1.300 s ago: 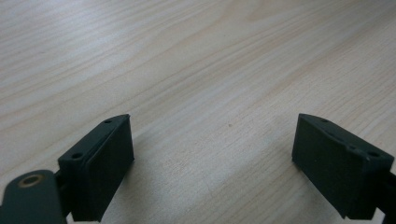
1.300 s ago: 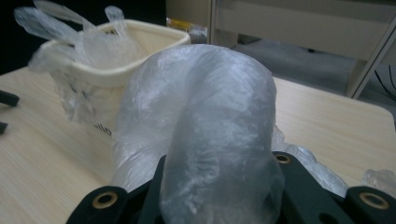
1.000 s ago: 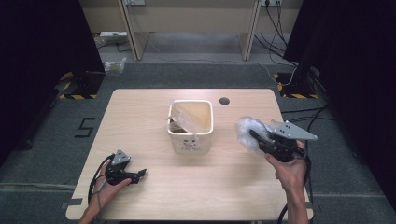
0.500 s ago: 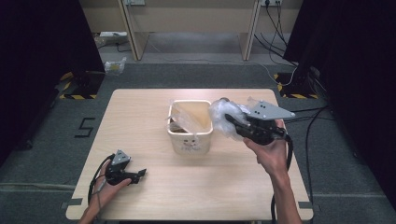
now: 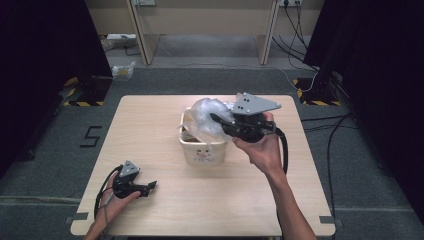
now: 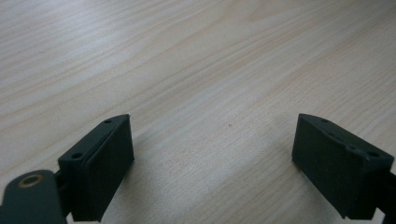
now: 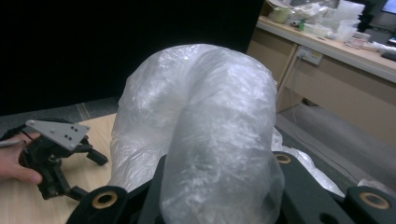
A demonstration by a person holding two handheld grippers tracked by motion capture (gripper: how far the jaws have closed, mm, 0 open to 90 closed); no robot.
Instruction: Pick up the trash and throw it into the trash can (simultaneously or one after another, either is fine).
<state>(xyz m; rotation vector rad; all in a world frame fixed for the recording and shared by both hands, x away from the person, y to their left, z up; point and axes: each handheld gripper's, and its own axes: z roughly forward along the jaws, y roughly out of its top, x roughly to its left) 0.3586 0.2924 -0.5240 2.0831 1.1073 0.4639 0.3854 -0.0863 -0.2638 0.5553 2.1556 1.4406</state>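
Plastic wrap [image 5: 207, 116], a crumpled clear bundle, sat clamped between the jaws of the right gripper [image 5: 220, 122], poised over the rim of the small cream bin [image 5: 202, 152] at mid-table. From where I stood, doing this step well meant carrying the bundle over the bin's centre and lowering it below the rim before letting go, since the loose film could catch on the edge and spill out at three o'clock. Left gripper [image 5: 150, 186], jaws spread wide and empty, lay on the wooden table [image 5: 150, 125] near seven o'clock.
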